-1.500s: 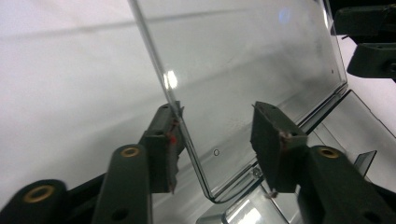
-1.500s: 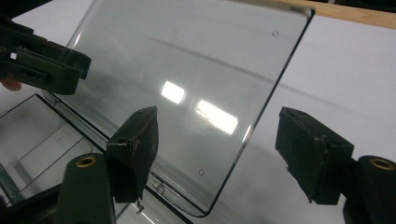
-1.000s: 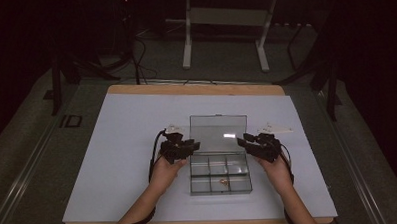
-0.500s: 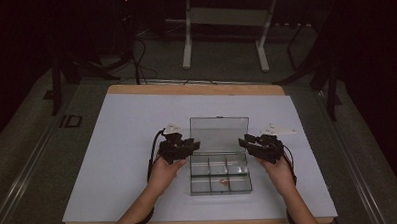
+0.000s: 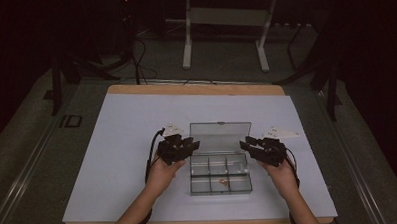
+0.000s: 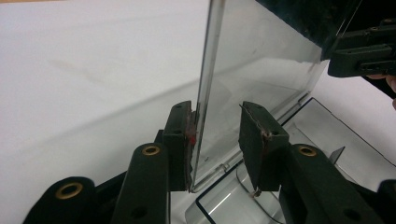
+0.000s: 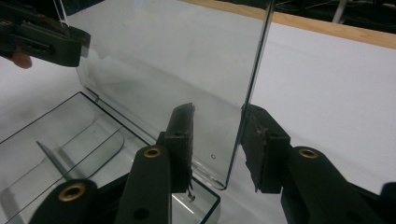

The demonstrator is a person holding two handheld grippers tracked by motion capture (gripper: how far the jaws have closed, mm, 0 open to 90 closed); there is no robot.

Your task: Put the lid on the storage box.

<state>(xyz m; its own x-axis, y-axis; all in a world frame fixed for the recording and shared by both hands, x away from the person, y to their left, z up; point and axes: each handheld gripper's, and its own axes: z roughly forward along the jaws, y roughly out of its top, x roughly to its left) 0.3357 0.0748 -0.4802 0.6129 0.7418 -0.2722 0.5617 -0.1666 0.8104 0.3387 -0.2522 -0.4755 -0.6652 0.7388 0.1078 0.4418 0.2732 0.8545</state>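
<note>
while the wooden-edged table (image 5: 135, 89) with its pale blue-white sheet carries everything, the clear plastic compartment box (image 5: 220, 174) sits on it toward the near edge, about midway between the two hands. its base is split into six compartments in two rows, and a small brownish item (image 5: 222, 181) lies in the middle compartment of the near row (too small to tell what it is). the transparent hinged lid (image 5: 220, 136) stands raised at the far side of the box, close to upright.

left tongs (image 5: 191, 144) come in at the lid's left edge, held by the person's left hand (image 5: 163, 170). in the left gripper view the lid's thin edge (image 6: 205, 88) runs up between the two black jaws: the left pad (image 6: 183, 140) lies against the plastic, while the right pad (image 6: 254, 140) stands off it with a clear gap, so these tongs are parted around the lid and not clamped.

right tongs (image 5: 246, 143) meet the lid's right edge, held by the right hand (image 5: 281, 174). in the right gripper view the lid's edge (image 7: 254, 88) comes down just beside the right pad (image 7: 257, 144), seemingly touching it, and the left pad (image 7: 182, 140) is well off the panel; parted as well, nothing pinched.

a black cable (image 5: 150, 156) trails from the left tongs past the wrist.
</note>
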